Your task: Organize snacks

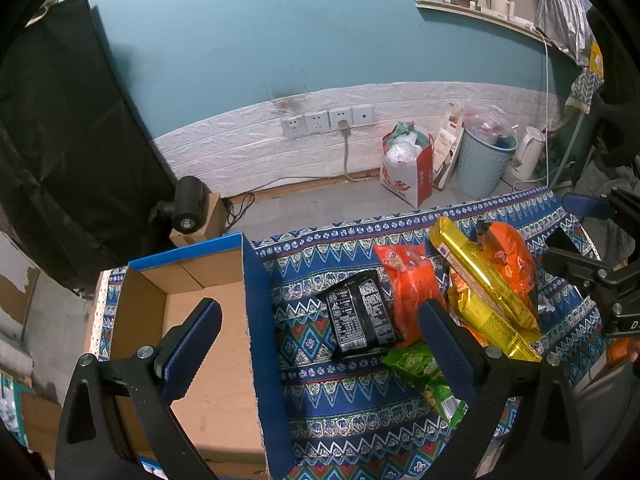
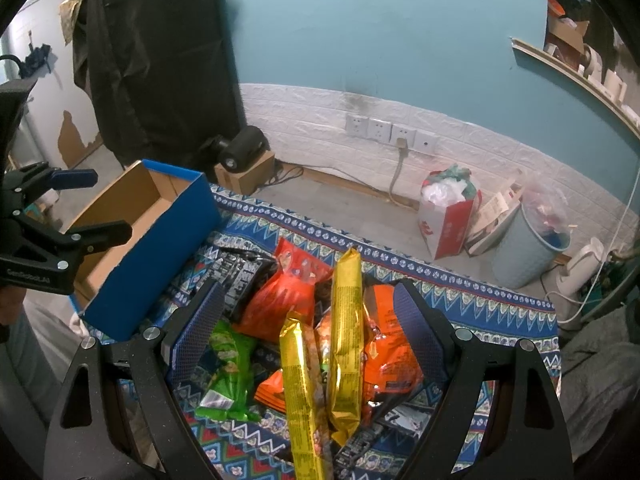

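Observation:
A pile of snack packs lies on the patterned cloth [image 1: 340, 408]: a black pack [image 1: 358, 314], an orange-red pack [image 1: 410, 284], gold packs [image 1: 486, 280], an orange pack [image 1: 514, 252] and a green pack [image 1: 424, 372]. An open blue cardboard box [image 1: 256, 320] stands left of them, with nothing showing inside. My left gripper [image 1: 320, 340] is open and straddles the box's right wall. My right gripper [image 2: 308, 320] is open above the pile, over two gold packs [image 2: 348, 340], the orange pack [image 2: 392, 356], the orange-red pack [image 2: 280, 300] and the green pack [image 2: 226, 364].
The box also shows in the right wrist view [image 2: 160, 256]. The cloth's far edge drops to the floor. There stand a red-and-white bag [image 1: 408, 168], a pale blue bin [image 1: 482, 160], a white kettle [image 1: 528, 156] and a black device on a carton [image 1: 188, 204].

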A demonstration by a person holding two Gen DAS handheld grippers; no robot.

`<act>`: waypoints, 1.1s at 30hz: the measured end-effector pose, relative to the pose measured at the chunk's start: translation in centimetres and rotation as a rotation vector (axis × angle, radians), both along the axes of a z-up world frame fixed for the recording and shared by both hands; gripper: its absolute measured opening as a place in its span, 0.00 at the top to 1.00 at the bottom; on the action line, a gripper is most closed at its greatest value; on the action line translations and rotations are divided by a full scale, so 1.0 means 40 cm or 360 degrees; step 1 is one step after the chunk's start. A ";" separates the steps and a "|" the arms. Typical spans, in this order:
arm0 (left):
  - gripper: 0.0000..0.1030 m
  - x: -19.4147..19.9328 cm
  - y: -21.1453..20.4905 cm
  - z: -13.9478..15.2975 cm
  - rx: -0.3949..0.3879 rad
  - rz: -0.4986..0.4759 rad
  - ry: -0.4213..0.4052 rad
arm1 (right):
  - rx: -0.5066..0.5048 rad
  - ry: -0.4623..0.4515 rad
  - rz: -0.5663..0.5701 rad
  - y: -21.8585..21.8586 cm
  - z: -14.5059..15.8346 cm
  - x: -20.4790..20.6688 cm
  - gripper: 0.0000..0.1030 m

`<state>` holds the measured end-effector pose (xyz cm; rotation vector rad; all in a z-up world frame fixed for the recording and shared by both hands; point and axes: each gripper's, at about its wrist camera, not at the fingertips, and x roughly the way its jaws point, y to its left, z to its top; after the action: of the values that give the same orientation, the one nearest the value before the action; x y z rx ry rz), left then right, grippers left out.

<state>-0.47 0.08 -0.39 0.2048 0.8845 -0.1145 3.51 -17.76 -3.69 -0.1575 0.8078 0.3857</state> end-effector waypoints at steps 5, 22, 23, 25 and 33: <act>0.03 0.000 0.000 -0.001 0.0001 -0.0001 0.0003 | 0.0000 0.0001 0.0000 0.001 -0.001 0.000 0.17; 0.03 0.000 0.001 -0.004 0.0002 -0.0007 0.0014 | -0.0002 0.0009 -0.0012 0.003 -0.005 -0.002 0.17; 0.03 0.001 0.001 -0.004 0.0003 -0.0008 0.0014 | -0.0003 0.0009 -0.0011 0.004 -0.005 -0.003 0.17; 0.03 0.001 0.001 -0.003 0.0003 -0.0008 0.0014 | -0.0002 0.0008 -0.0007 0.003 -0.004 -0.002 0.17; 0.03 0.002 0.000 -0.004 0.0001 -0.0009 0.0016 | 0.0013 0.0010 0.0004 0.000 0.001 -0.002 0.17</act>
<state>-0.41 0.10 -0.55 0.2075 0.8942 -0.1204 3.45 -17.78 -3.64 -0.1497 0.8123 0.3919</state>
